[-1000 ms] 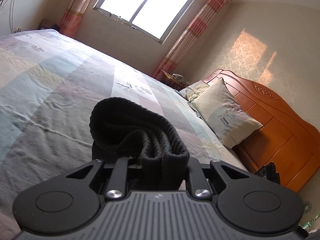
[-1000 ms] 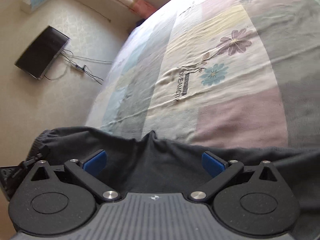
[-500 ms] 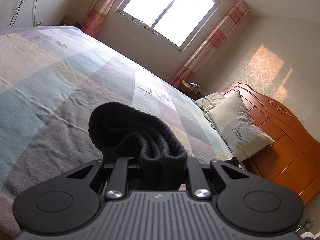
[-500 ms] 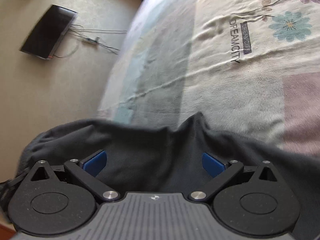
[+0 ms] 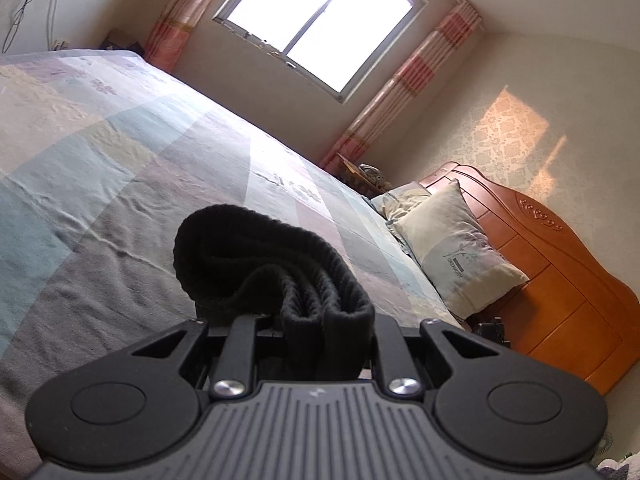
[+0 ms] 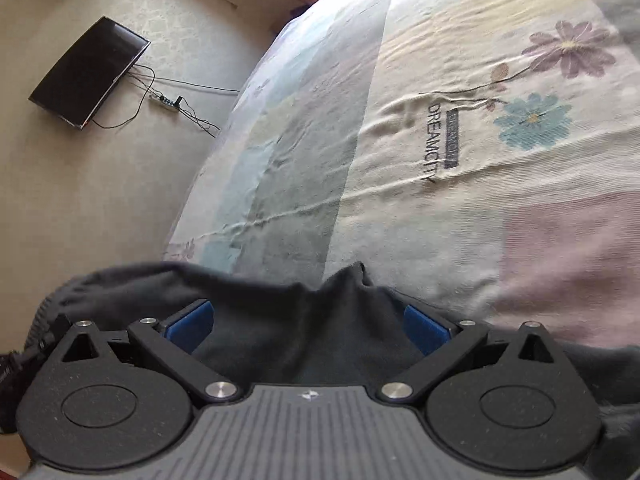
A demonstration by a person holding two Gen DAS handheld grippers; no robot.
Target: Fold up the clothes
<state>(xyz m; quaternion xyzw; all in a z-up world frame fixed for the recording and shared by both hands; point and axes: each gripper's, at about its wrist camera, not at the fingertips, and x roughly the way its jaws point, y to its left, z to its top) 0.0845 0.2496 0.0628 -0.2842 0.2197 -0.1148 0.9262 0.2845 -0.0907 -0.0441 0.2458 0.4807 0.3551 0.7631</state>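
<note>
In the left wrist view, my left gripper (image 5: 316, 332) is shut on a black ribbed knit band (image 5: 264, 256) of a garment. The band loops forward from the jaws and is held just above the bed (image 5: 120, 168). In the right wrist view, my right gripper (image 6: 308, 320) has its blue pads (image 6: 188, 322) standing wide apart. Dark grey cloth (image 6: 304, 320) of the garment lies across and between them, rises to a small peak and hides the fingertips. A ribbed edge of the garment shows at the far left.
The patchwork bedspread (image 6: 440, 220) stretches ahead of both grippers. Pillows (image 5: 452, 256) lean on a wooden headboard (image 5: 560, 280) at the right. A window (image 5: 320, 20) with striped curtains lies beyond the bed. A dark screen (image 6: 88, 72) with cables sits on the floor beside the bed.
The right gripper has shifted sideways over the bed with the dark cloth still across its fingers. The left gripper keeps its grip on the knit band and has shifted a little.
</note>
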